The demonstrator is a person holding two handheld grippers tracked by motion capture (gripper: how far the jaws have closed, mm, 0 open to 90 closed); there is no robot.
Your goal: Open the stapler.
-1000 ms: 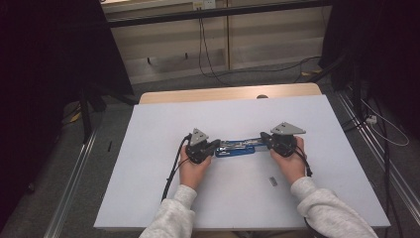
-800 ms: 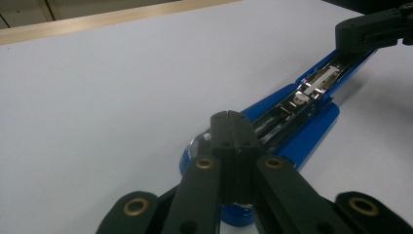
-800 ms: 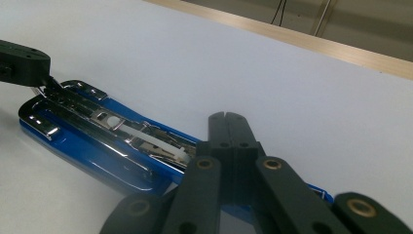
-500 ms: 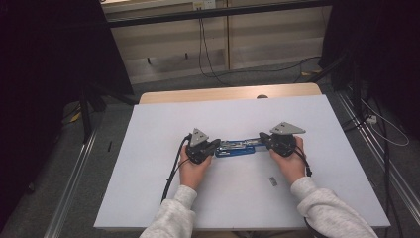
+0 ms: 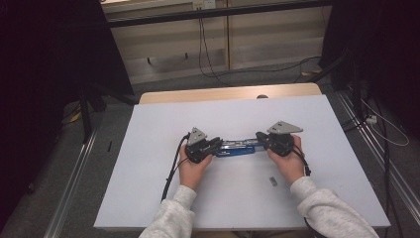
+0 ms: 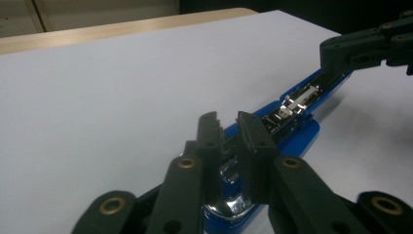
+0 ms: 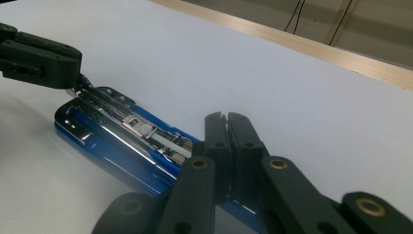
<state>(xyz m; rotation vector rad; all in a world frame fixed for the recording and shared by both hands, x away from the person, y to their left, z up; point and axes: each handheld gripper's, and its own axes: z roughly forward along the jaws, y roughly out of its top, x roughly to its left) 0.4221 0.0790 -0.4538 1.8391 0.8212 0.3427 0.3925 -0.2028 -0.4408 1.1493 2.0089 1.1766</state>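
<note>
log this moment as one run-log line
left gripper: jaws just opening, slight gap over stapler | right gripper: shut at its other end | staple strip: on table

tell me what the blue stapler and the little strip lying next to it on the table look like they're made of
Stapler: glossy blue body, probably plastic or painted metal; it mirrors the light. Its opened inner rail is bright, chrome-like metal with sharp highlights.
Small strip: grey with a dull sheen, possibly a bar of metal staples; too small to be sure.
Table: matte white top, no glare, with a pale wood-look edge.
</note>
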